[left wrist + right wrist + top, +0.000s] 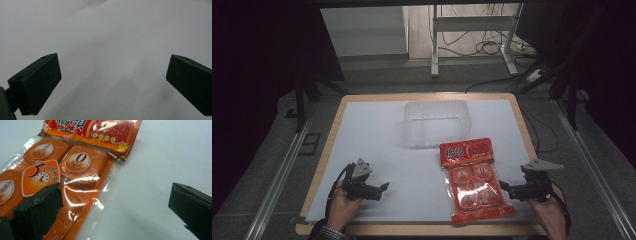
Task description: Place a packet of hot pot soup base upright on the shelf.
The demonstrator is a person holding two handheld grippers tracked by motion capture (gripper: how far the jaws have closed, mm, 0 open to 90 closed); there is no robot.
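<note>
We are holding our right gripper (pixel 507 189) wide open just beside the orange snack packet (pixel 472 180), one jaw over its edge, gripping nothing. The packet is lying flat on the white table sheet (pixel 377 145), near the clear plastic tub (pixel 436 122). Our left gripper (pixel 382 189) is resting wide open too

dim room with dark, vignetted left and right edges in the high view; the white surface (pixel 382 135) is evenly lit. glare streaks the orange packet (pixel 75 180). both gripper views look soft, slightly blurred.
</note>
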